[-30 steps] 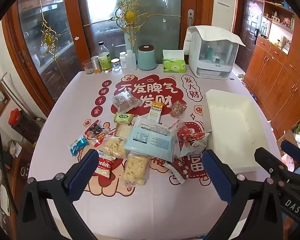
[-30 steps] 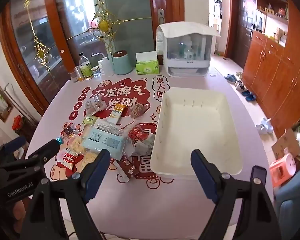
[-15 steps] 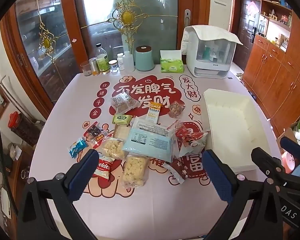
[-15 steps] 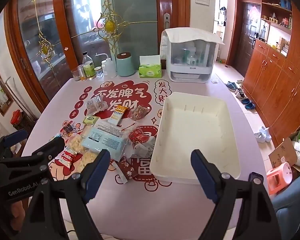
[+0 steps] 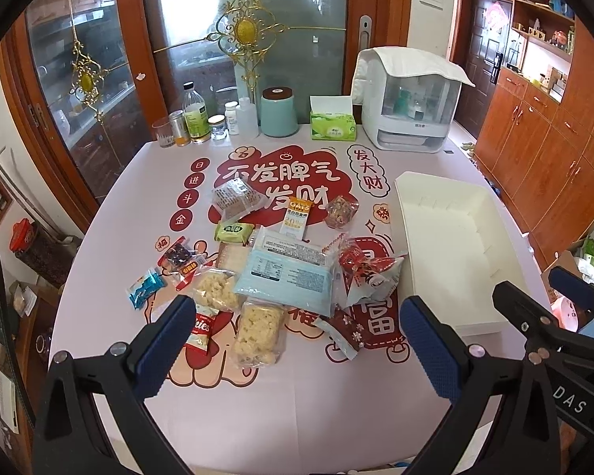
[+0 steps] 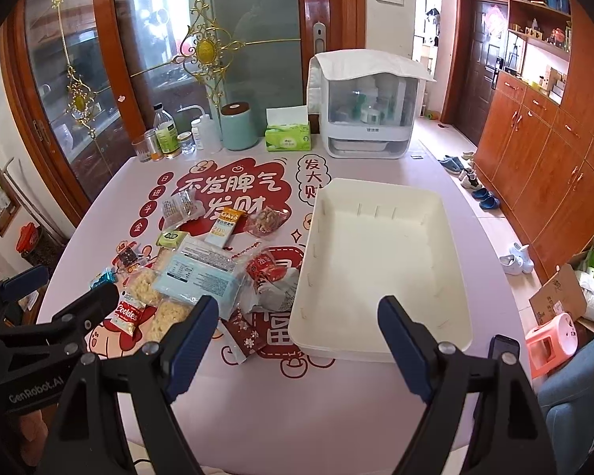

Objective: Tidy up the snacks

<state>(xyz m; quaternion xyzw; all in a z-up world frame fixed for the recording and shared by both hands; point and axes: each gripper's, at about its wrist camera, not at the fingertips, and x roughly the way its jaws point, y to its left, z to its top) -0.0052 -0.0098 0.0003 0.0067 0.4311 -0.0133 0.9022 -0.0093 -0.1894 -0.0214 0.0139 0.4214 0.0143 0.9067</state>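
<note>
You are holding both the left gripper (image 5: 297, 340) and right gripper (image 6: 291, 340) spread and empty; the crinkly plastic snack packets (image 5: 281, 273) are lying piled beside the bare white rectangular plastic bin (image 6: 380, 261), so nothing is sorted yet.

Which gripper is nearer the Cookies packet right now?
Left. The left gripper hangs open right over the Cookies packet, which sits by its left finger. The right gripper, also open, faces the white tray.

Green tissue box (image 5: 332, 124), teal canister (image 5: 278, 112), white covered appliance (image 5: 410, 107), bottles (image 5: 196, 118)
</note>
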